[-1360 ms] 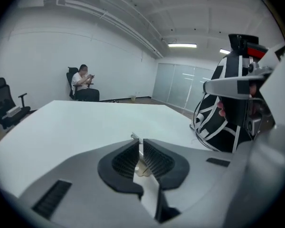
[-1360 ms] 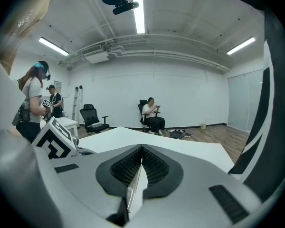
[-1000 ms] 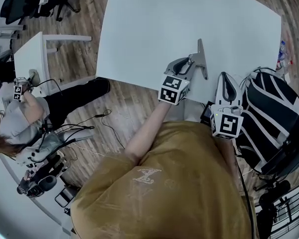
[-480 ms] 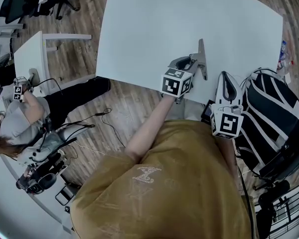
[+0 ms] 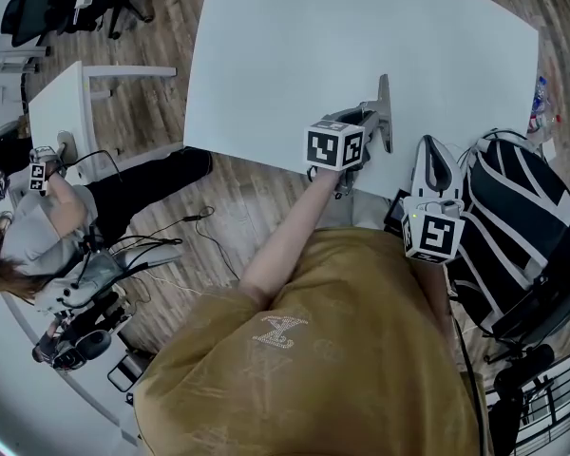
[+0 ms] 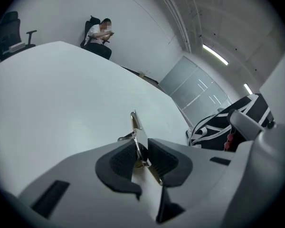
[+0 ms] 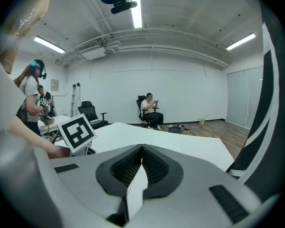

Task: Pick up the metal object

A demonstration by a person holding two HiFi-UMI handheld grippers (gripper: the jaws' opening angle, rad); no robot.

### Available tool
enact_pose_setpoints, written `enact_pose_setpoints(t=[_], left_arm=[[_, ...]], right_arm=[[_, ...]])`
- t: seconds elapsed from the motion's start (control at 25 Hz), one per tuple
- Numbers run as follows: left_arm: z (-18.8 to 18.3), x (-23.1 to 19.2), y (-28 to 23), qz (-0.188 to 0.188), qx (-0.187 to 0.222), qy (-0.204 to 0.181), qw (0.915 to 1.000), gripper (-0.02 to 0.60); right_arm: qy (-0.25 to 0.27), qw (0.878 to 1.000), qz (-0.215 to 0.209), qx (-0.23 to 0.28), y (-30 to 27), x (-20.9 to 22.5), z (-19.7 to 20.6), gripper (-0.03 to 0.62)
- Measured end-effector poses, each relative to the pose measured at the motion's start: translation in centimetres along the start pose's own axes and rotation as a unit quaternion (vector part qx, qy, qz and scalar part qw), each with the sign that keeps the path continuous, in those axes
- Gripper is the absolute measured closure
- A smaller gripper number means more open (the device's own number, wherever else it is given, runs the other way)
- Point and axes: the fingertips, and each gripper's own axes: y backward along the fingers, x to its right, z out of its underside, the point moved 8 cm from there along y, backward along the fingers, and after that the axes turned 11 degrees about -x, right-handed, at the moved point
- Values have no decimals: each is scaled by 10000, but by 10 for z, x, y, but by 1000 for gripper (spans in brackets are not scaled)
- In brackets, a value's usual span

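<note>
Closest to the body, off the table's near edge: right gripper (image 5: pixel 428 146) (image 7: pixel 141 148), pads pressed flat together, nothing between them. Just to its right, a black-and-white bag (image 5: pixel 522 217). A little farther out, over the near edge of the white table (image 5: pixel 294 46): left gripper (image 5: pixel 367 120) (image 6: pixel 141 151), clamped on the near end of the metal object (image 5: pixel 386 103) (image 6: pixel 137 129), thin plate pinched edge-on between dark ribbed pads (image 6: pixel 121 161). Beyond the jaws, the rest of that narrow strip, pointing away across the tabletop. Far behind the table, a seated person (image 6: pixel 99 32) by the wall.
</note>
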Motion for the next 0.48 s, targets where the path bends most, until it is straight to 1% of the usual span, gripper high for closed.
enact_pose_setpoints(t=[0.12, 0.2, 0.32, 0.48], left_arm=[[1, -4, 0, 282, 73, 223, 9993, 517], [2, -7, 0, 575, 145, 547, 9967, 534], [-1, -8, 0, 1051, 261, 989, 9892, 558], [1, -9, -3, 1400, 312, 1386, 9799, 574]], right_arm=[[-31, 10000, 7, -17, 0, 0, 1, 585], [-43, 10000, 21, -10, 0, 1, 0, 585], [-77, 10000, 62, 6, 1, 3, 1, 585], [-111, 9999, 93, -16, 2, 6, 3, 585]])
